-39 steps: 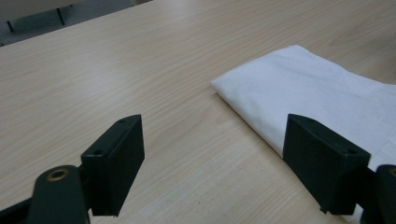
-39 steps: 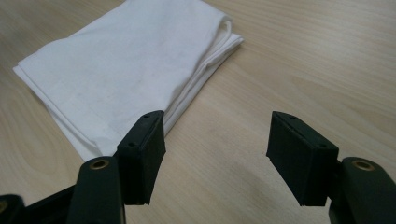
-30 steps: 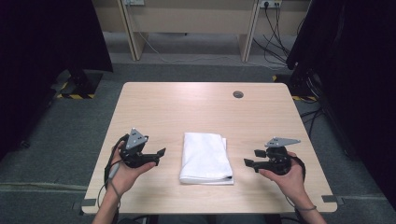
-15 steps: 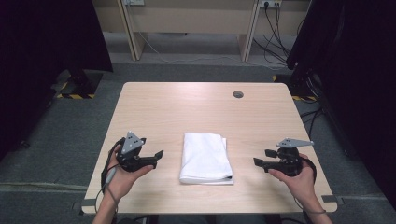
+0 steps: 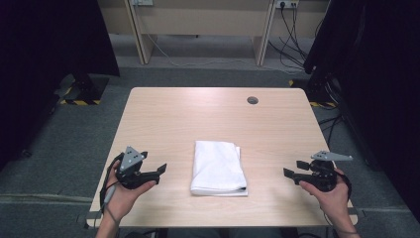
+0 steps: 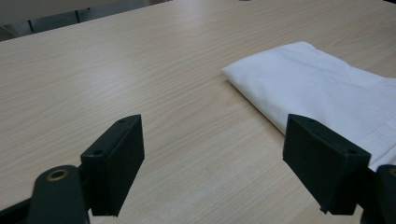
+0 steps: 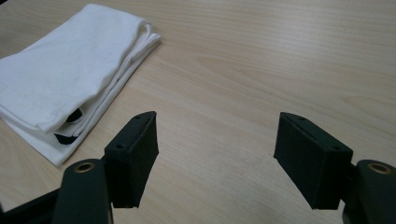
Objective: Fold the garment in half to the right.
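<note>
Cloth [image 5: 219,166]: white, folded into a long rectangle, lying flat near the middle of the near half of the table [image 5: 213,111], its long side running near to far; layered edges show at its near end, with something dark between the layers there, perhaps a label, too small to tell; touched by neither gripper.

Left gripper [image 5: 159,170]: held in the person's left hand [image 5: 121,191] at the near left of the table, jaws pointing right toward the cloth; jaws standing wide apart over bare wood with nothing between them; cloth just beyond the right jaw in the left gripper view [image 6: 327,88].

Right gripper [image 5: 292,171]: held in the right hand [image 5: 329,193] at the near right edge, jaws pointing left, well apart from the cloth; jaws spread, having just been opening further, nothing between them.

Table: light wood grain, small round dark hole [image 5: 252,100] at the far right.
</note>
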{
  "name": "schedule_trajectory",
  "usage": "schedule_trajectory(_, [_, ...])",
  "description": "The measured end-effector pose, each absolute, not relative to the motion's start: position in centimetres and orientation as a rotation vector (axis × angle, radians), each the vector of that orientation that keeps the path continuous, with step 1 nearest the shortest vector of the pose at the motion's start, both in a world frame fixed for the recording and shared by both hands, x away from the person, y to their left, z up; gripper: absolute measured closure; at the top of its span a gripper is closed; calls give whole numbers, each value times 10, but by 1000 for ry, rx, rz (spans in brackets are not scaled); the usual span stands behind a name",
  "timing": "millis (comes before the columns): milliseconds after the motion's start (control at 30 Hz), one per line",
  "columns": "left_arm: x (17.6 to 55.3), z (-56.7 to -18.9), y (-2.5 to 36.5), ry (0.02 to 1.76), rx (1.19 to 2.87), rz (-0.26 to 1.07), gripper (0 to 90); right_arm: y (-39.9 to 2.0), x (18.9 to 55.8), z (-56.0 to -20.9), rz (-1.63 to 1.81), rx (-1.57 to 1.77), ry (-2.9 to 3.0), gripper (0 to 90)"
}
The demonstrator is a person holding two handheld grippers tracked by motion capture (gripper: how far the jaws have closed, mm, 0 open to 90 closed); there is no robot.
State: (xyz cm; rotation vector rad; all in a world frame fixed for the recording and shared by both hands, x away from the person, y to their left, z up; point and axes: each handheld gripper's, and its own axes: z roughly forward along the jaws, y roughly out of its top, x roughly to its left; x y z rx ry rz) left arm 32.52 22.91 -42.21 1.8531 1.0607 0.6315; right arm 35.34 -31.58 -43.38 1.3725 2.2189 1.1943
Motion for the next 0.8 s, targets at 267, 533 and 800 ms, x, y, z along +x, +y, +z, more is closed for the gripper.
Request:
schedule_trajectory(267, [319,-426,241,1099,1828,648,201,-331,348,-439,1196,1410,2188,294])
schedule_trajectory(533, [315,-435,250,1132,1810,657,202,-344,344,-445,1188,1444,2157,283])
schedule_trajectory(800, [316,-444,255,1124,1787,660,201,-355,341,-454,1181,1478,2132,274])
